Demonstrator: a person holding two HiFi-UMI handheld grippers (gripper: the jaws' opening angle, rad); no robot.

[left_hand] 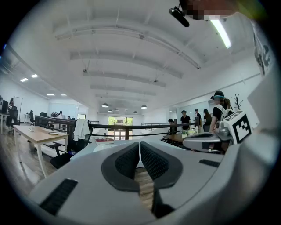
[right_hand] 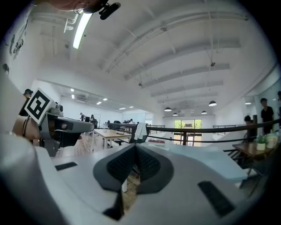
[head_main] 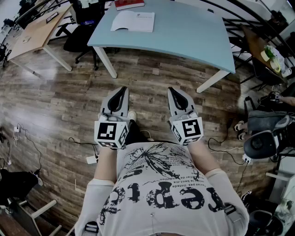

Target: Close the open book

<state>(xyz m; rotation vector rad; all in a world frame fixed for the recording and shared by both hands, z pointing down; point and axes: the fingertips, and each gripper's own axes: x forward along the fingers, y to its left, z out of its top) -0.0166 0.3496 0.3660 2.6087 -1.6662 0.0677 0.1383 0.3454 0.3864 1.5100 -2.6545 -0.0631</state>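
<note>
Book (head_main: 133, 20) lies open on the far part of the worktop (head_main: 184, 37), well ahead of both grippers, its spread running side to side. The left gripper (head_main: 121, 92) is somewhat nearer than the right gripper (head_main: 174, 92). Both pairs of jaws are together, holding nothing.

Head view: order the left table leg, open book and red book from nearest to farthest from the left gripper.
1. The left table leg, just ahead of the left gripper.
2. The open book, on the table, left part.
3. The red book, beyond it at the far edge.
</note>
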